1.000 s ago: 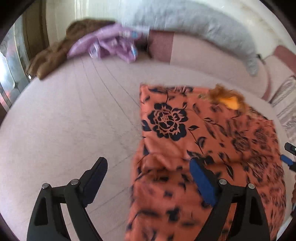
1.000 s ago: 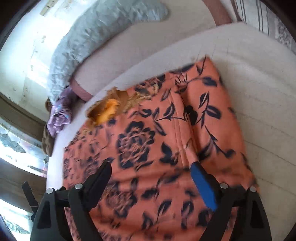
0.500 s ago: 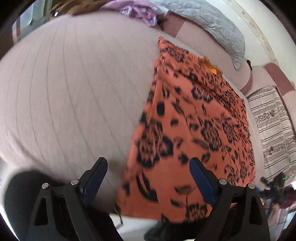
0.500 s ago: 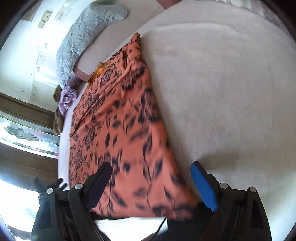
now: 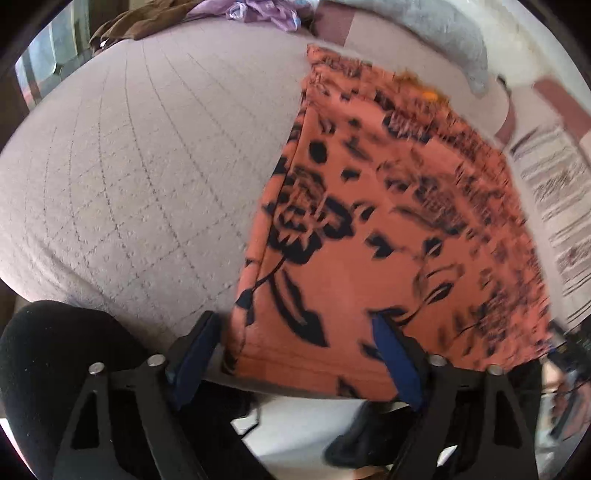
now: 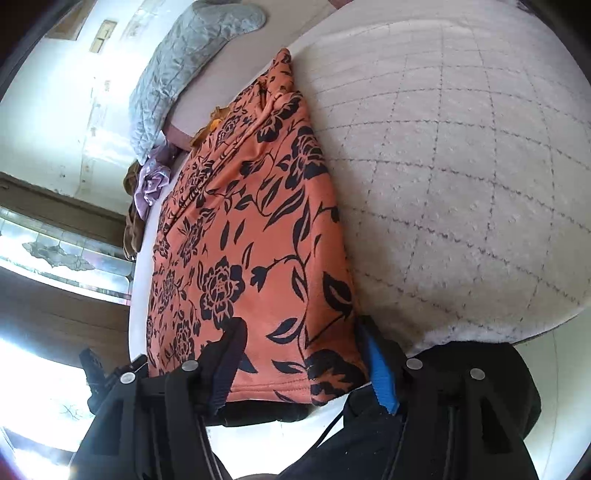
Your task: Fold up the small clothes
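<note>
An orange garment with a black flower print (image 5: 388,221) lies flat on the pale quilted bed (image 5: 129,166), its near hem hanging a little over the bed's edge. My left gripper (image 5: 295,354) straddles the hem's near left corner. Its jaws are closing, the cloth lies between them, and the pads do not visibly squeeze it. In the right wrist view the garment (image 6: 251,221) runs away from me. My right gripper (image 6: 303,363) straddles its near right corner, and its jaws are closing with the hem between them, cloth still slack.
A grey quilted pillow (image 5: 454,33) lies along the far side. A purple garment (image 5: 258,11) and a brown one (image 5: 140,26) are piled at the far left corner. A striped cloth (image 5: 554,192) lies to the right. A person's dark-clothed leg (image 5: 55,362) is at the bed's near edge.
Both grippers have drawn back from the middle of the garment to its near hem and sunk toward it. Their jaws have narrowed around the two near corners.
</note>
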The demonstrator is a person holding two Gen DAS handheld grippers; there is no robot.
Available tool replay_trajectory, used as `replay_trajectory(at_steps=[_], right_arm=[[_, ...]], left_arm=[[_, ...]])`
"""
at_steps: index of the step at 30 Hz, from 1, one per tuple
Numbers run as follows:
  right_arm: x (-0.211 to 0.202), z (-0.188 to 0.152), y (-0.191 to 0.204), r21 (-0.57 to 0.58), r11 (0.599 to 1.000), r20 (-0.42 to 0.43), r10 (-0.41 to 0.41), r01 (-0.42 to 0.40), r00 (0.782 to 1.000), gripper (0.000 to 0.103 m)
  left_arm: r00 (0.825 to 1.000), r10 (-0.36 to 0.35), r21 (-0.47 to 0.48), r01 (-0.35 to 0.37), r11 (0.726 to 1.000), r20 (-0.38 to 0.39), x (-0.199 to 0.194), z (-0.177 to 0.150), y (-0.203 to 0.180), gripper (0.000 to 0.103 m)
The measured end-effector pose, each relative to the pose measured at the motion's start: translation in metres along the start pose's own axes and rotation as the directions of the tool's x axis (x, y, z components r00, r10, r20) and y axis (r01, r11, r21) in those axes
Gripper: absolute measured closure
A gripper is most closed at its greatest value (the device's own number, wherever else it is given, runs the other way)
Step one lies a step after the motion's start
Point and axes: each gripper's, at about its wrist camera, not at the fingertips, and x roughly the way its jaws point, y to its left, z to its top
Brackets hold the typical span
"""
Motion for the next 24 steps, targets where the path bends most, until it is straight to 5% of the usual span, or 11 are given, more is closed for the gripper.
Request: replay_trajectory(at_steps=[2,3,7,10,11,12,15,18,21,22,24], right_arm=[[-0.001,-0.001,-0.005,0.001,1.000,0.011,0.004,-0.004,1.000,0.033],[-0.003,-0.002,-0.006,0.002,1.000,0.016,0.008,-0.008,1.000,0.032],[-0.002,-0.005,-0.002,-0.030,1.000,0.027,0.000,0.001,1.000,0.029],[0.001,-0.004,0.010,-0.079,0.994,-0.011,-0.076,0.074,0.997,0.036],[0.001,-0.003,0.013,-0.084,0.991,-0.020,-0.102,0.100,0.995,0.058],[0.000,-0.002,0.015,-0.089,0.991,-0.028,-0.103,0.100,0.994,0.093],[-0.014,0.001,0.026,-0.102,0.992,-0.005,-0.077,0.076,0.997,0.091],[-0.004,0.003,0.014,-0.059,0.995,-0.049,-0.089,0.086,0.995,0.075],[0.004,0.001,0.002,0.018,0.998,-0.077,-0.065,0.067,0.995,0.075],[0.001,0.001,0.003,0.011,0.998,-0.072,-0.066,0.067,0.995,0.074],[-0.006,0.002,0.006,0.021,0.999,-0.053,-0.041,0.042,0.998,0.087]], left_arm=[[1.000,0.027,0.012,-0.027,1.000,0.005,0.000,-0.002,-0.002,0.026],[0.999,0.046,0.006,-0.046,0.999,0.004,0.000,-0.002,-0.001,0.036],[1.000,0.021,-0.009,-0.021,1.000,-0.001,-0.008,0.001,0.009,0.095],[1.000,-0.022,-0.020,0.023,1.000,0.019,-0.019,0.003,0.011,0.096],[0.999,-0.030,-0.019,0.031,0.999,0.031,-0.025,0.003,0.010,0.096],[0.998,-0.044,-0.022,0.045,0.999,0.052,-0.032,0.004,0.009,0.096],[0.996,-0.054,-0.025,0.056,0.998,0.071,-0.035,0.008,0.006,0.095],[0.999,-0.021,-0.060,0.019,0.998,-0.034,-0.005,0.006,0.013,0.085],[0.999,-0.032,-0.050,0.032,0.998,-0.001,-0.009,0.004,0.008,0.085],[0.999,-0.046,-0.053,0.047,0.997,0.012,-0.013,0.005,0.009,0.096],[0.995,-0.076,-0.032,0.078,0.996,0.062,-0.030,0.010,0.004,0.096]])
